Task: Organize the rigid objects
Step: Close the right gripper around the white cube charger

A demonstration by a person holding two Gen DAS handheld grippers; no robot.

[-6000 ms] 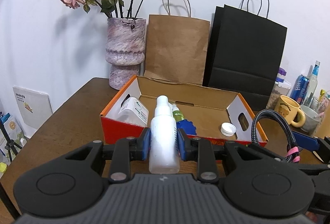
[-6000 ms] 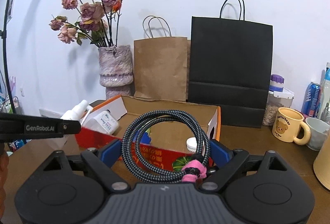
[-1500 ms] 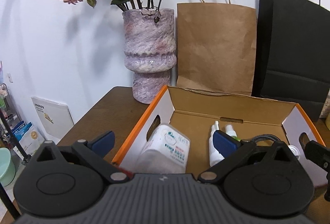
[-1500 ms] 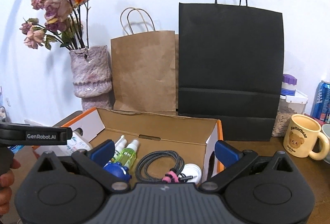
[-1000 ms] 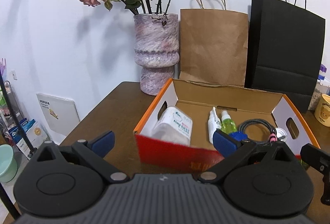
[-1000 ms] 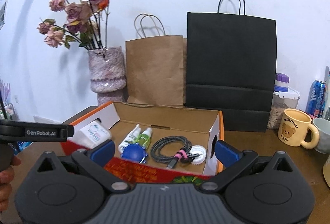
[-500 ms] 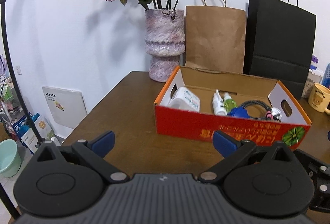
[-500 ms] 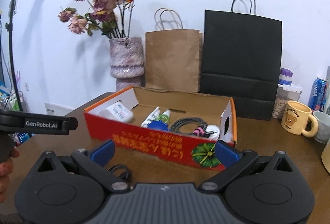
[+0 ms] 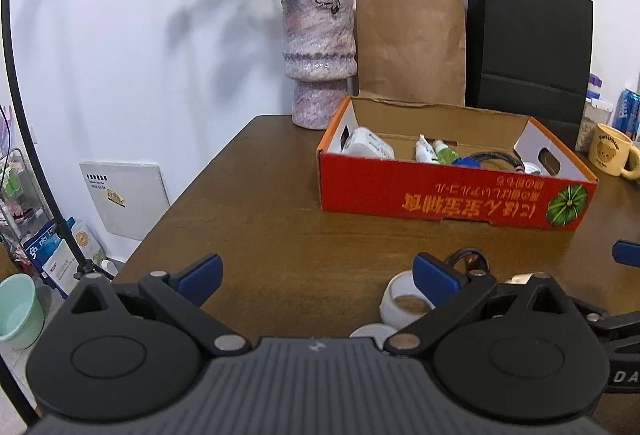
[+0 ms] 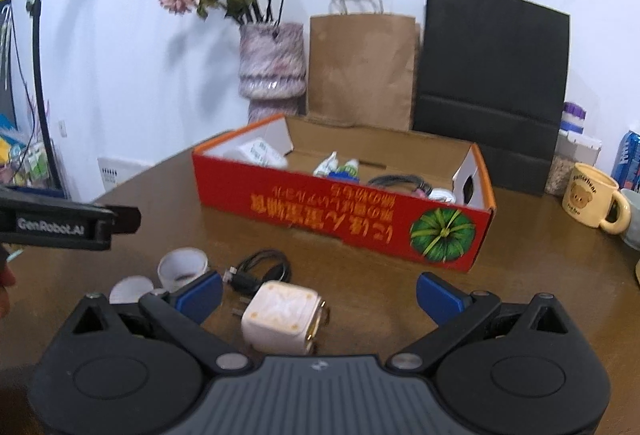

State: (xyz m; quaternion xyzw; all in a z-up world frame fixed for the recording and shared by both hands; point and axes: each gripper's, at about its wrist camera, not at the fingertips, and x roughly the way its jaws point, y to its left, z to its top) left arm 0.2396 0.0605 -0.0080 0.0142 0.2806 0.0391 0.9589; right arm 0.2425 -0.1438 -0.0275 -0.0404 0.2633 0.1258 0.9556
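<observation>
The red and orange cardboard box (image 9: pixel 440 195) (image 10: pixel 340 211) stands on the brown table, holding a white pack, two small spray bottles (image 9: pixel 430 151), a blue disc and the braided cable (image 9: pixel 494 158). My left gripper (image 9: pixel 316 271) is open and empty, well short of the box. My right gripper (image 10: pixel 320 293) is open too, with a white plug adapter (image 10: pixel 282 317) lying on the table between its fingers. A small black cable (image 10: pixel 260 269), a white tape roll (image 10: pixel 182 267) (image 9: pixel 400 301) and a white lid (image 10: pixel 130 287) lie just left of it.
Behind the box stand a purple vase (image 9: pixel 318 59) of dried roses, a brown paper bag (image 9: pixel 408 47) and a black paper bag (image 9: pixel 528 51). A yellow bear mug (image 10: pixel 592 199), a jar and cans sit at the right. The table's left edge (image 9: pixel 192 191) drops to floor clutter.
Both grippers have pulled back and away from the box, leaving the spray bottle and braided cable inside. The adapter, small cable and tape roll on the near table have come into view.
</observation>
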